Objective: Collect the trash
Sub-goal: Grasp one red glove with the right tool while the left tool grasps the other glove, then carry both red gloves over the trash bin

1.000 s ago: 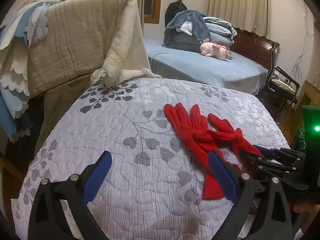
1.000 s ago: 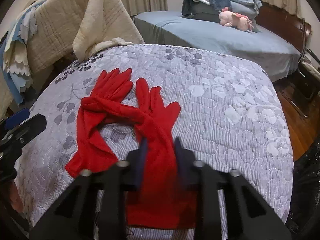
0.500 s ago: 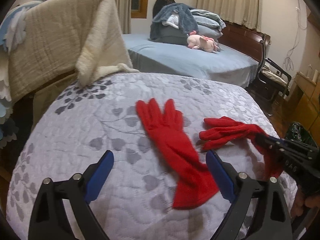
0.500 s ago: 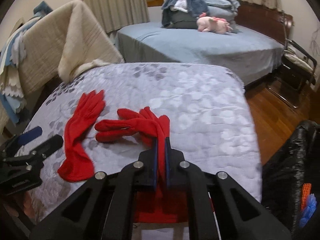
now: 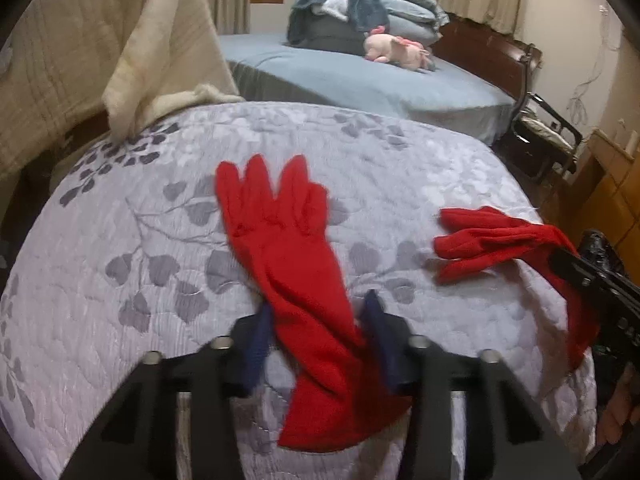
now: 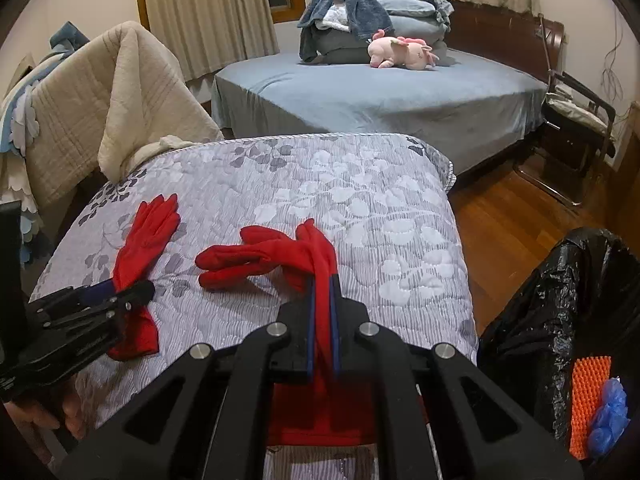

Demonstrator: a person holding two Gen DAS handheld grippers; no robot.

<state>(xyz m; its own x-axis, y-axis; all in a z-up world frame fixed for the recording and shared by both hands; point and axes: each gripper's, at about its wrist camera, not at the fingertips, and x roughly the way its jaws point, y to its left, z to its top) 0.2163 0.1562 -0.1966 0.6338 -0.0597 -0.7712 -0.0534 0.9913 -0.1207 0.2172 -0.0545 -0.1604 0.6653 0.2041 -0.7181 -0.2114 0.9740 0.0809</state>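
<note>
Two red gloves lie on a grey floral quilt. My left gripper has its blue fingers on either side of the first glove's cuff, narrowed but with a gap; the motion is blurred. This glove also shows in the right wrist view. My right gripper is shut on the second glove, lifting its cuff at the quilt's right edge. That glove and gripper show in the left wrist view.
A black trash bag stands open at the right, holding orange and blue items. Beige blankets hang at the left. A blue bed with a pink plush toy lies behind. Wooden floor lies at the right.
My right gripper pulled the second glove away to the right, separating the pair. My left gripper moved onto the first glove's cuff and its fingers narrowed from wide open.
</note>
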